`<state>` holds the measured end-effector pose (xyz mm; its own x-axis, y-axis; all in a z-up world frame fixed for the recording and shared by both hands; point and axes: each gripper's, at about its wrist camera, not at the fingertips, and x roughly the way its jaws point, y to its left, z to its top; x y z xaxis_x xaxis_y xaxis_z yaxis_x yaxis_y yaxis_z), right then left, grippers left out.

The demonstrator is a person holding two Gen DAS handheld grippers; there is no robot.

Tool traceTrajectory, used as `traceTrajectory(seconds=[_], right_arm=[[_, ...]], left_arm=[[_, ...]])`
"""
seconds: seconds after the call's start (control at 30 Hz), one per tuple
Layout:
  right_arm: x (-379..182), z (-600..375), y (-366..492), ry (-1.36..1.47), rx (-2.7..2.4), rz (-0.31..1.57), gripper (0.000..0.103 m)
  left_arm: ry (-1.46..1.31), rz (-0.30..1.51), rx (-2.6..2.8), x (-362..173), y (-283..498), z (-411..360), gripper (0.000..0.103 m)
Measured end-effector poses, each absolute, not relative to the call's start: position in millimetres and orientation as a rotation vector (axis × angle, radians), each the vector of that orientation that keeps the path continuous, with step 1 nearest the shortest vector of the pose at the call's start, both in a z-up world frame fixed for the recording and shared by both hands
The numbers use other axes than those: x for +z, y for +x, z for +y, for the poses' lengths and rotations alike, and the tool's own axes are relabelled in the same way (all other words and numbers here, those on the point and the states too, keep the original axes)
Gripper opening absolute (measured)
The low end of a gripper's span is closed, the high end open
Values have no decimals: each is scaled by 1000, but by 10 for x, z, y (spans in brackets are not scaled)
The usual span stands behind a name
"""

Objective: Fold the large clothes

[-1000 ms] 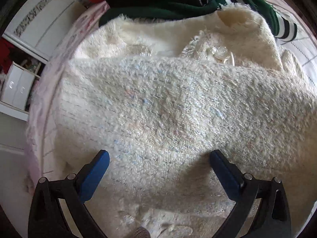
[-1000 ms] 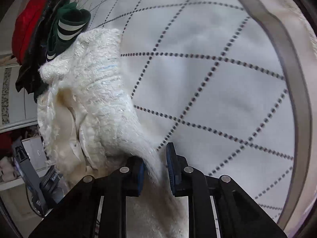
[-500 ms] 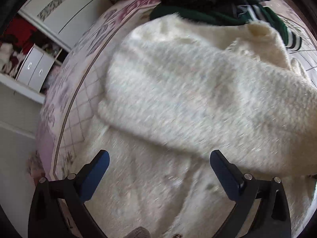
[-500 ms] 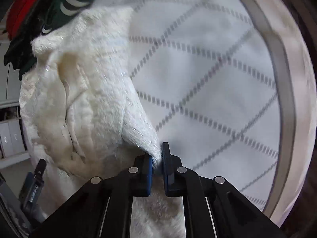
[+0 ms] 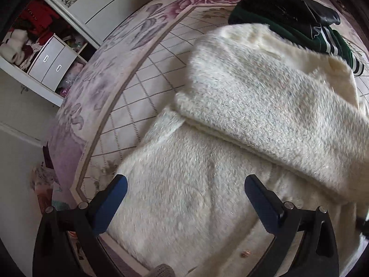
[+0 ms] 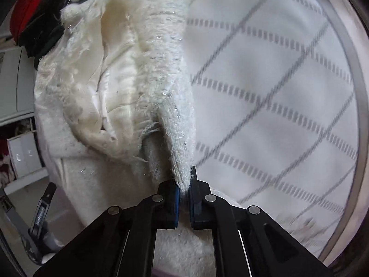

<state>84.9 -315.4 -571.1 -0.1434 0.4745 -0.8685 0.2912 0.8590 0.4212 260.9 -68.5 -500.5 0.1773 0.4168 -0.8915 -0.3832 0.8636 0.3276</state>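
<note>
A large fluffy cream garment (image 5: 253, 106) lies on the bed, its upper part folded over the lower part (image 5: 184, 184). My left gripper (image 5: 184, 198) is open and empty, held above the lower part. In the right wrist view my right gripper (image 6: 183, 190) is shut on a fuzzy edge of the same cream garment (image 6: 170, 92) and holds it lifted, so the smooth lining (image 6: 115, 73) shows to the left.
The bedspread (image 6: 276, 92) is white with a dashed grey diamond grid and a purple floral border (image 5: 96, 87). A pile of dark green, black and red clothes (image 5: 288, 16) lies beyond the garment. A white wardrobe with drawers (image 5: 50, 62) stands left of the bed.
My left gripper pulled back and up from the garment, staying open, so more bed shows. My right gripper closed fully on the garment's edge and lifted it.
</note>
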Motion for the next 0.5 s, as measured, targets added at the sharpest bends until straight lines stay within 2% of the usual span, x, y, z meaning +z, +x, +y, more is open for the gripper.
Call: traceTrajectory(seconds=[0.1,0.13,0.2,0.27,0.3,0.33,0.4,0.5], right_arm=[[-5645,-3141,555,660,210,1803,6],[-5848,-3203,702,613,209,1818,8],[-5747,-3284,566,452,195,1845,13],[-5628,-3461,581,453,198,1834,17],[-5525,-3610,590,493,196,1797,27],[-5416,-3778,660,531,183,1759,46],[-5318,-4278,838,631,139,1665,61],[-5460,-4664,1129,853,64,1570,61]], left_arm=[[42,1273,556,-4958,2503,-714,103],[52,1275,550,-4956,2471,-731,103],[59,1293,533,-4988,2438,-822,103],[59,1302,516,-5026,2440,-949,103],[63,1303,509,-5041,2452,-1007,103],[70,1299,509,-5063,2473,-1092,103],[85,1297,526,-5136,2543,-1241,103],[81,1304,560,-5232,2663,-1375,103]])
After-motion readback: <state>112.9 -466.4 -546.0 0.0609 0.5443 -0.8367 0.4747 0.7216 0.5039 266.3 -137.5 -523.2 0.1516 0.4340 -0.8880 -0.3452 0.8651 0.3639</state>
